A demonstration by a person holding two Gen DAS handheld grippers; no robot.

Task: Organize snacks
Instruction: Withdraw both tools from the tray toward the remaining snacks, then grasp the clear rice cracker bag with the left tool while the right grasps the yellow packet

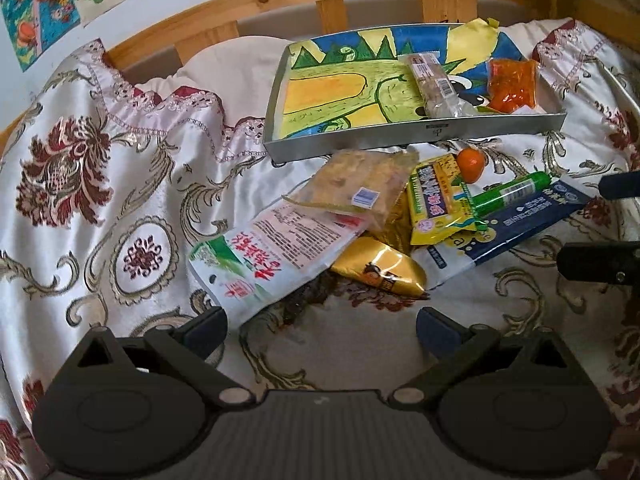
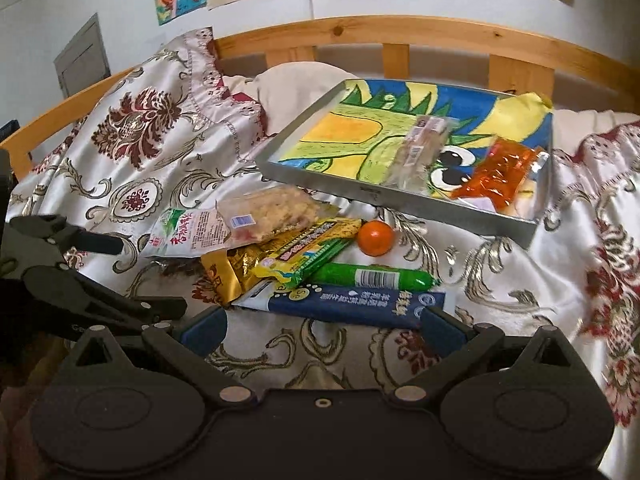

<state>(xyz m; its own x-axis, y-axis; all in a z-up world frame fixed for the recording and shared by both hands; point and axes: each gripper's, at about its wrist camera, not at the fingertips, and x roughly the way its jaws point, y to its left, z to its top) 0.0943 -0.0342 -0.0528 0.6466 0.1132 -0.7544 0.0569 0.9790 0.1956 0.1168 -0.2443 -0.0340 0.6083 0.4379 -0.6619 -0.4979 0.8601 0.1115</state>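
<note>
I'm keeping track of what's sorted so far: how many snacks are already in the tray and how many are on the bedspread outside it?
In the metal tray: 2, the clear long packet and the orange packet.
On the bedspread: 7, six wrapped snacks plus the small orange fruit.
Total: 9

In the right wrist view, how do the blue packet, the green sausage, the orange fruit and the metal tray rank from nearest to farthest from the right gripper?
1. Blue packet: just ahead of the right gripper, between its open fingers.
2. Green sausage: directly behind the packet.
3. Orange fruit: farther back on the bedspread.
4. Metal tray: farthest, near the headboard, holding two snacks.
</note>
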